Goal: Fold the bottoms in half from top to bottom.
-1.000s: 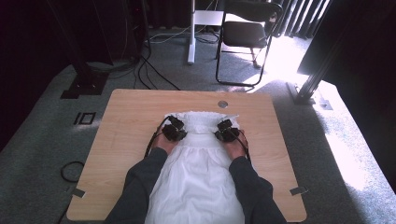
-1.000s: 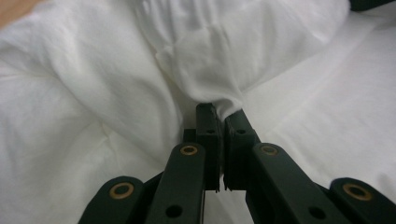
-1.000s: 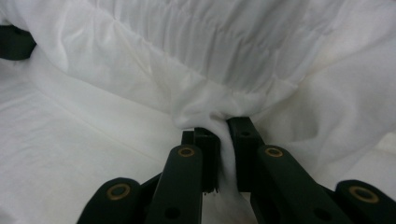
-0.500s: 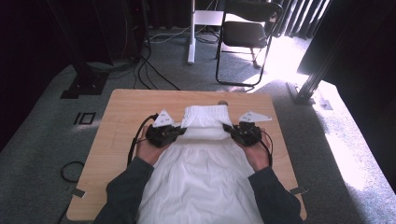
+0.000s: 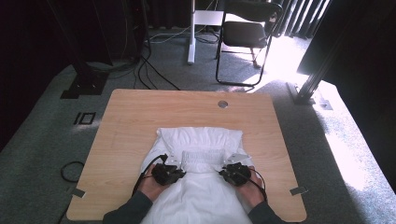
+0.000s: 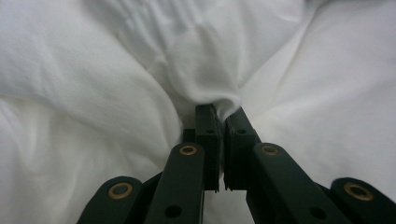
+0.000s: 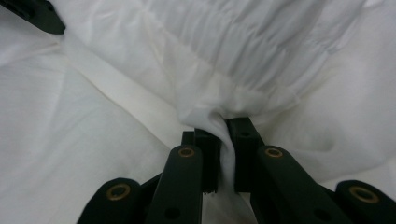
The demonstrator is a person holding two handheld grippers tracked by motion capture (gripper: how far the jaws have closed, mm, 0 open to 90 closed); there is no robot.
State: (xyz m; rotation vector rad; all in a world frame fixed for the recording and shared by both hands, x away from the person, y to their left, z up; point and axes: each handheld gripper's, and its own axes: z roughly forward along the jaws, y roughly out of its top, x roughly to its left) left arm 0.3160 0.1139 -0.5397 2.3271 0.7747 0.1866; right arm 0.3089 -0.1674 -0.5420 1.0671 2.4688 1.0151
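A white garment (image 5: pixel 201 140) lies on the wooden table (image 5: pixel 140 112), its far end doubled back toward the person, with a gathered elastic band (image 5: pixel 201 156) on top. My left gripper (image 5: pixel 176 164) is shut on a pinch of the white cloth (image 6: pixel 205 70) at the left end of that band. My right gripper (image 5: pixel 228 166) is shut on the cloth (image 7: pixel 243 60) at the right end, and a fold runs down between its jaws. Both hands rest low over the garment near the table's front edge. In the left gripper view (image 6: pixel 223 112) and the right gripper view (image 7: pixel 224 123), cloth surrounds the fingertips.
A round grommet hole (image 5: pixel 222 103) sits near the table's far edge. Behind the table stand a black folding chair (image 5: pixel 247 32) and a white post (image 5: pixel 190 42), with cables (image 5: pixel 154 70) on the grey carpet. Bare wood lies to the left, right and beyond the garment.
Both hands have drawn back toward the person with the cloth in their jaws, folding the garment's far end over itself. They spread apart midway, then came closer together.
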